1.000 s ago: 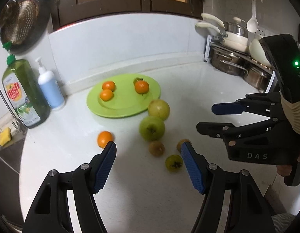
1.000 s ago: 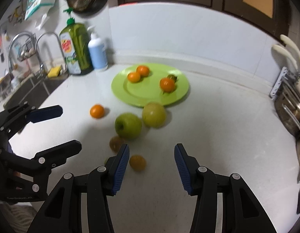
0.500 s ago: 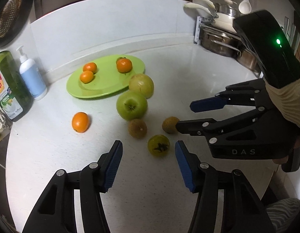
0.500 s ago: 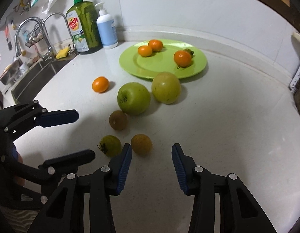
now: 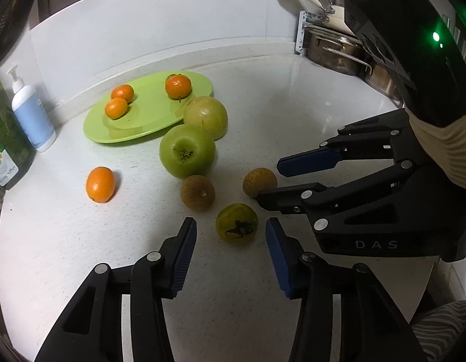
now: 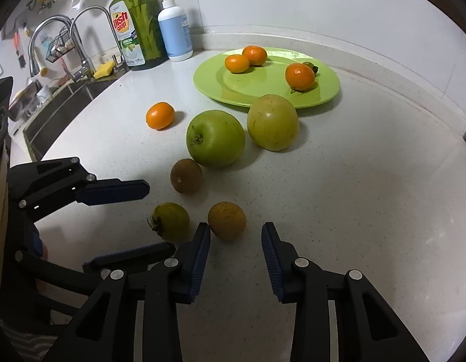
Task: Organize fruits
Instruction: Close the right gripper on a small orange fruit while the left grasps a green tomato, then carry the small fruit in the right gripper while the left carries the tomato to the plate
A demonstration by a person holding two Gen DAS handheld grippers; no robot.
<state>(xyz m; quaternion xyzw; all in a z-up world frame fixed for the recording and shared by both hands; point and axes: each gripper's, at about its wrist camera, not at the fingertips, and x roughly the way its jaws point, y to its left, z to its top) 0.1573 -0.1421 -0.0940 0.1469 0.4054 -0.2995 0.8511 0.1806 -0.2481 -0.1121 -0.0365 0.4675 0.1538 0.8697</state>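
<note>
On the white counter, my left gripper [image 5: 230, 223] has its jaws closing around a small yellow-green fruit with a dark calyx [image 5: 236, 227], with a gap on both sides. My right gripper [image 6: 235, 226] is closing around a small brownish-orange fruit [image 6: 227, 220] without its pads pressing on it. Behind them lie a brown fruit [image 6: 186, 176], a green apple [image 6: 215, 138], a yellowish apple [image 6: 272, 122] and a loose orange [image 6: 160, 115]. The green plate [image 6: 263, 90] holds three oranges and a small green fruit.
A dish soap bottle [image 6: 139, 24] and a white-and-blue pump bottle [image 6: 174, 30] stand at the back left beside the sink [image 6: 52, 111] and taps. Steel pots [image 5: 338, 51] sit on a rack at the right. The wall curves behind the plate.
Both grippers have sunk toward the counter and come closer to the two small front fruits. Both pairs of jaws have narrowed, each now with a fruit between them. No fruit has moved.
</note>
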